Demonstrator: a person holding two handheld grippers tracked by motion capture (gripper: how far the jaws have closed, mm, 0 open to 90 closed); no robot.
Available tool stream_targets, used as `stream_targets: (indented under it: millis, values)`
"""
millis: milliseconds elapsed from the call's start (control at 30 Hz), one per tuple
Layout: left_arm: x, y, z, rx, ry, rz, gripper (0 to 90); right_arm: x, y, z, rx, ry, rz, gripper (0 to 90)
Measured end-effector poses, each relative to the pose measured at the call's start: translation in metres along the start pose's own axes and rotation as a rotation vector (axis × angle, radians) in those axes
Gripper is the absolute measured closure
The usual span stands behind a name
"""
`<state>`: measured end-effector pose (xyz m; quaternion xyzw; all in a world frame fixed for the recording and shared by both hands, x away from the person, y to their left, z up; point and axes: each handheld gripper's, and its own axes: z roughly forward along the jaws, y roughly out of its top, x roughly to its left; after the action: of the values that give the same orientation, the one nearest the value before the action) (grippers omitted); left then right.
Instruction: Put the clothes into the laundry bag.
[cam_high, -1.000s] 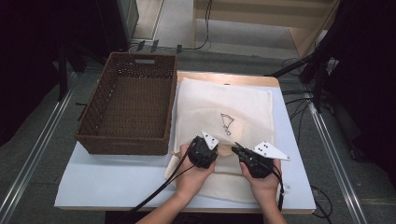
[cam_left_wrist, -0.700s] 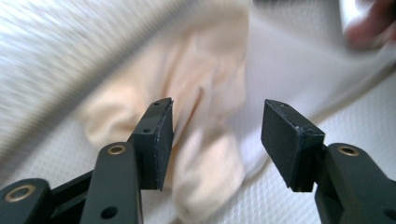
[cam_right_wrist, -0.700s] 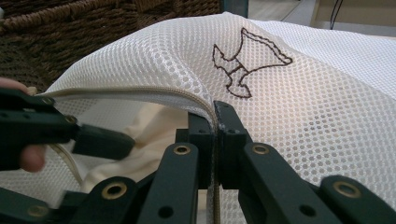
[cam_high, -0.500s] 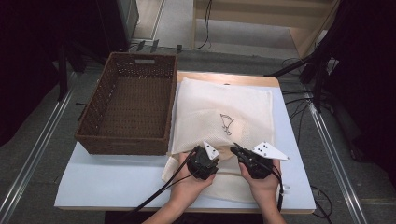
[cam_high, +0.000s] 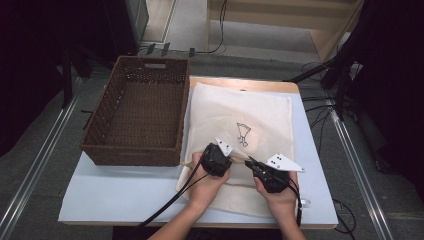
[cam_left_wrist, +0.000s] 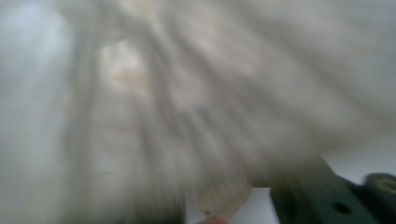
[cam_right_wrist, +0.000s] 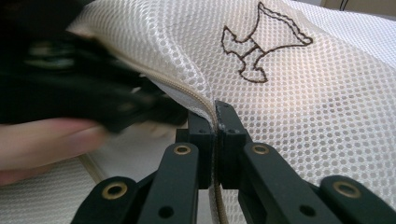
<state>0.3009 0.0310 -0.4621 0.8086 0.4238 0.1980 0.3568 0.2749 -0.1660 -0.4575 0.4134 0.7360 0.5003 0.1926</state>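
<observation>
A white mesh laundry bag (cam_high: 250, 125) lies flat on the worktop (cam_high: 115, 195), just beside the brown wicker basket (cam_high: 137, 117) — the basket's long wall runs along the bag's edge, and the two look to be touching or nearly so. No writing or brand can be read anywhere; the only mark is a small dark brown embroidered outline figure (cam_right_wrist: 259, 44) stitched on the bag's mesh, on the stretch of bag beyond the two grippers as seen from the basket's near corner.

The right gripper (cam_right_wrist: 215, 116) has its two black jaws pressed together on the bag's zipper edge (cam_right_wrist: 187, 91), a fold of mesh pinched between them. In the high view the right gripper (cam_high: 256, 166) sits at the bag's near part, farther from the basket than the other one, with its grey three-cornered plate (cam_high: 282, 162) on top.

The left gripper (cam_high: 222, 160) rests on the bag between the basket and the right gripper, a hand (cam_high: 207, 182) wrapped round its body and a black cable (cam_high: 170, 202) trailing off toward the worktop's near edge. Its own view is a blur of pale mesh close to the lens — whether its jaws are apart or together I cannot tell. In the right gripper view it shows as a dark smear beside the zipper edge, with blurred fingers (cam_right_wrist: 42, 137) below it.

Past the basket's far end, cables lie on the floor.
</observation>
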Motion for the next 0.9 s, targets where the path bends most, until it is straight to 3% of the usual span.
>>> stream_targets:
  millis: [33, 100, 200, 333, 400, 533, 633, 733, 800, 900]
  values:
    - [0.0, -0.005, -0.009, -0.012, -0.02, 0.008, 66.1, -0.001, 0.0, 0.0, 0.002, 0.003, -0.002, 87.7]
    - [0.005, -0.012, -0.03, -0.034, -0.103, 0.011, 63.9, -0.002, -0.001, -0.001, 0.004, 0.018, 0.005, 85.8]
    - [0.012, -0.016, -0.062, -0.097, -0.125, 0.007, 63.3, -0.003, -0.002, -0.004, 0.01, 0.052, 0.023, 78.1]
    - [0.027, -0.02, -0.085, -0.165, -0.1, 0.025, 61.5, 0.0, -0.006, -0.009, 0.039, 0.087, 0.008, 60.4]
    - [0.037, -0.025, -0.089, -0.187, -0.088, -0.003, 61.1, 0.001, -0.009, -0.014, 0.041, 0.11, -0.016, 52.4]
    - [0.05, -0.04, -0.088, -0.168, -0.074, -0.018, 60.5, 0.0, -0.016, -0.038, 0.027, 0.133, -0.023, 47.1]
    - [0.06, -0.05, -0.085, -0.135, -0.059, -0.029, 60.0, -0.011, -0.019, -0.058, -0.034, 0.07, 0.036, 50.9]
    - [0.069, -0.056, -0.085, -0.124, -0.056, -0.066, 60.3, -0.027, -0.021, -0.065, -0.079, -0.092, 0.125, 51.5]
    - [0.074, -0.06, -0.085, -0.108, -0.062, -0.079, 61.4, -0.037, -0.028, -0.062, -0.061, -0.187, 0.156, 49.0]
    - [0.081, -0.066, -0.077, -0.066, -0.08, -0.1, 67.7, -0.043, -0.037, -0.057, -0.022, -0.176, 0.191, 56.5]
